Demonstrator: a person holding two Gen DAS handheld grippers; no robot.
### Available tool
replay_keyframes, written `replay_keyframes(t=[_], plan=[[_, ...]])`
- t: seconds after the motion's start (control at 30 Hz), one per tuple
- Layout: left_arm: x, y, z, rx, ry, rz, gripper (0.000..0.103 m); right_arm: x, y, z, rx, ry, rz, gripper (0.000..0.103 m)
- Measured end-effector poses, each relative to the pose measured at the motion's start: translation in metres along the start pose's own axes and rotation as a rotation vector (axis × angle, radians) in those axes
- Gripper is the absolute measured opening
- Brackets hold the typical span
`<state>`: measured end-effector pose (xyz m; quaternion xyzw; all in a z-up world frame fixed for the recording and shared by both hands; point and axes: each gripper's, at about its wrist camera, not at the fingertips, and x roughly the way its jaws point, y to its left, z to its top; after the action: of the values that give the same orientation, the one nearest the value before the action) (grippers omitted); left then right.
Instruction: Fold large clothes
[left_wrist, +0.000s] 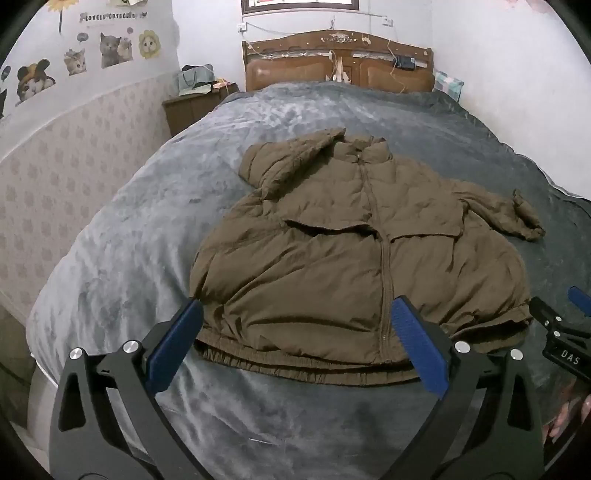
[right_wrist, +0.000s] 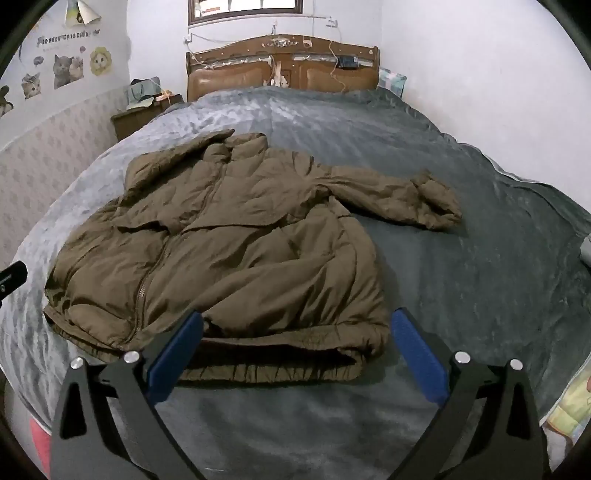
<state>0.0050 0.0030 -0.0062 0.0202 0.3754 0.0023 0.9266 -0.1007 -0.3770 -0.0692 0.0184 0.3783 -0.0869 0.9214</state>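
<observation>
An olive-brown puffer jacket (left_wrist: 354, 251) lies front up and zipped on the grey bed blanket (left_wrist: 129, 236), collar toward the headboard. Its left sleeve is folded over the chest; its right sleeve (right_wrist: 399, 199) stretches out to the right. My left gripper (left_wrist: 299, 314) is open and empty, held above the hem's left half. My right gripper (right_wrist: 297, 325) is open and empty above the hem's right corner; the jacket (right_wrist: 229, 236) lies just beyond it. The right gripper's tip also shows at the right edge of the left wrist view (left_wrist: 565, 325).
A wooden headboard (left_wrist: 336, 62) stands at the far end. A nightstand (left_wrist: 192, 107) with bags stands at the bed's far left, by a wall with cat stickers. A pillow (right_wrist: 393, 81) lies at the far right corner. A white wall runs along the right.
</observation>
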Motion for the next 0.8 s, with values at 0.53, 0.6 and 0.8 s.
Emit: replay_keyframes(t=[0.53,0.6,0.8], plan=[[0.0015,0.0022,-0.0024,-0.002,0.009,0.001,0.100,0.0025,-0.0010,-0.0021,-0.002,0.014,-0.008,0.102],[0.0027,0.0027,-0.0022,-0.003,0.011,0.002,0.100,0.0030,-0.0014,-0.0031,-0.001,0.015,-0.009,0.102],[0.0037,0.0029,-0.0028,-0.005,0.011,0.005,0.100,0.0036,-0.0031,-0.0046,-0.001,0.015,-0.014,0.102]])
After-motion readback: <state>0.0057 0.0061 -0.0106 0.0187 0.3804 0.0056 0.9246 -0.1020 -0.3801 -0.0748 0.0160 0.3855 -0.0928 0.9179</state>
